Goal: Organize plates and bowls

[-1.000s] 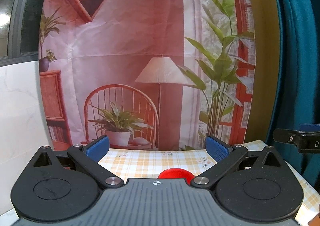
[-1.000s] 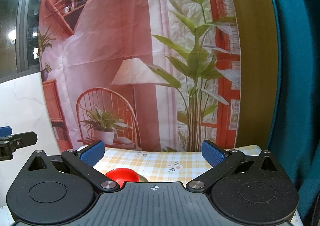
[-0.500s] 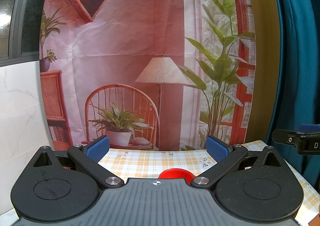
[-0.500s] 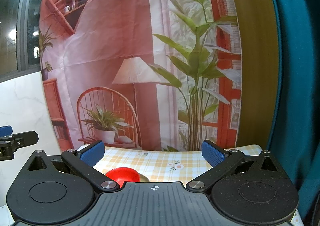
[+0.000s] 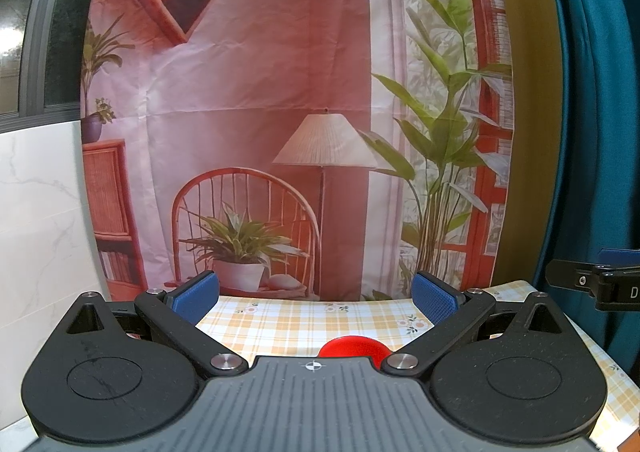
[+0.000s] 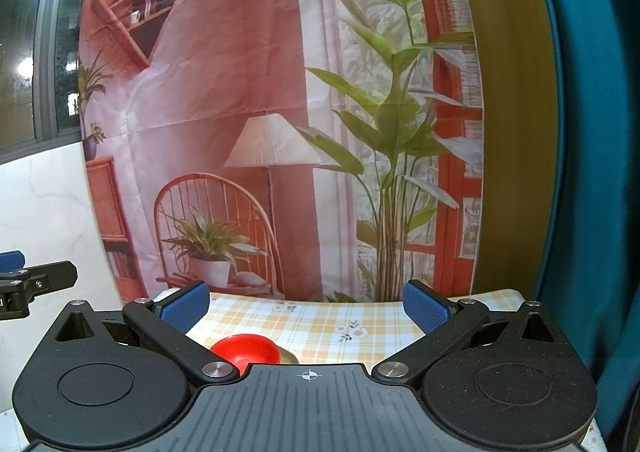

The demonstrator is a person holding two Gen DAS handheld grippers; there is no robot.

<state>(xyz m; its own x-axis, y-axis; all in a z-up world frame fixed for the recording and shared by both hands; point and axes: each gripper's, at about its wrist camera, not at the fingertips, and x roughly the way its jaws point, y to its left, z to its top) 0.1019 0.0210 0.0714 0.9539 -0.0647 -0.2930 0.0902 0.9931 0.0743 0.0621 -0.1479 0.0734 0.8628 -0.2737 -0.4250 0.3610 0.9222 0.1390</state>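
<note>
Backdrop (image 5: 280,92): printed room scene, hung behind my table; not part of the job.
Table (image 5: 304,326): checked cloth with small flowers, mostly hidden by my 2 tools.
Progress: I judge the job barely begun; nothing stacked or lifted that I can see, and no plates are in view.
Red bowl (image 6: 245,349): resting on the cloth, low and near, partly hidden; a pale rim shows just beside it, too little to name.
My left gripper (image 5: 315,297): blue pads wide apart, holding nothing, touching nothing, above the bowl.
My right gripper (image 6: 305,306): pads equally wide apart, empty, bowl off to its left.
</note>
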